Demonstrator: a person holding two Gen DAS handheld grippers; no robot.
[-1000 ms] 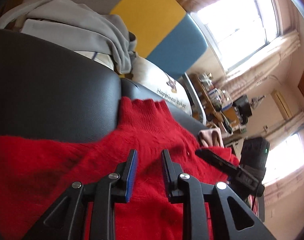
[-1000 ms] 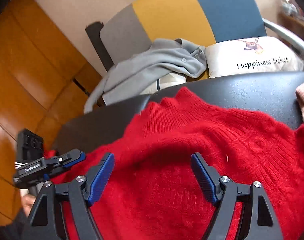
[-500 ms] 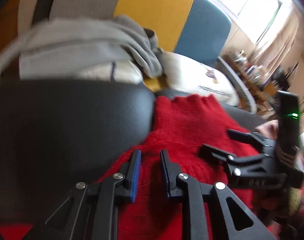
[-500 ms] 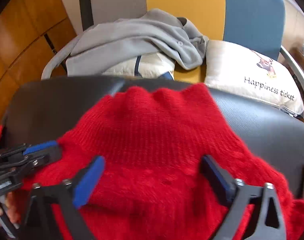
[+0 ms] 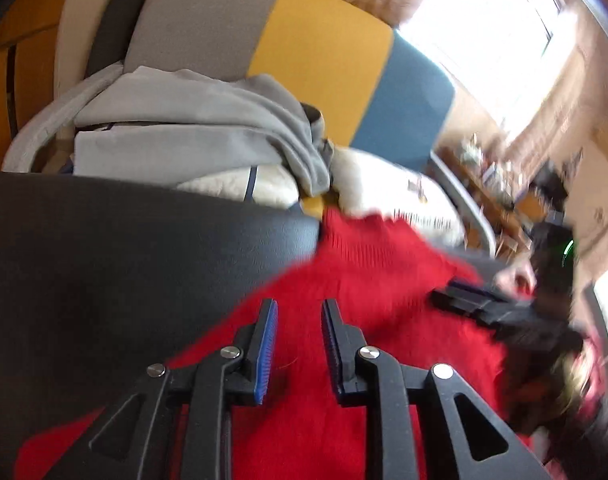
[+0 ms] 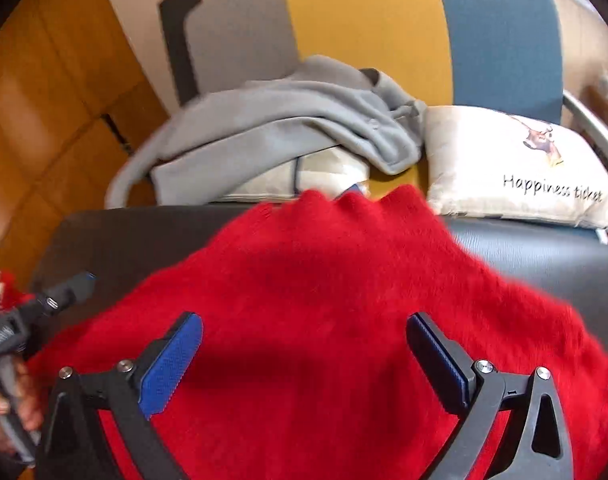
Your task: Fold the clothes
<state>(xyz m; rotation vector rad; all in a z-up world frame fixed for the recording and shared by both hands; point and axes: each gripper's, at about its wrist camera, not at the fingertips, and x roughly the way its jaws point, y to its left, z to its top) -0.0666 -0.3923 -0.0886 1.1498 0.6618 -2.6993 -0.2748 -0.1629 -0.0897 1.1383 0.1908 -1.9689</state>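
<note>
A single red knitted sweater (image 6: 324,320) lay spread, collar away from the cameras, over a black padded surface (image 5: 124,248) that served as the bench, its ribbed neck reaching the far edge. The left tongs (image 5: 298,344) hovered low over the sweater's shoulder area with only a narrow gap between the blue pads, and no cloth was visibly caught between them. The right tongs (image 6: 304,356) stood wide open above the chest of the sweater, gripping nothing. Both views were smeared with motion blur, so fine detail of the knit was hard to read. Whether any fold had been made could not be told; the body looked mostly flat, with the sleeves running out of view. As a judgement, the fuzzy, loose knit could snag on the ridged pads or stretch if one side were pulled harder than the other, leaving a crooked fold. The smooth surface might also let the whole garment slide toward the edge instead of creasing. Counted: one red sweater, two pairs of tongs, one grey garment (image 6: 284,120) heaped on a chair (image 6: 504,40) behind, and two pale cushions, one (image 6: 516,164) printed with "Happiness ticket" and one (image 6: 304,180) partly under the grey garment.
</note>
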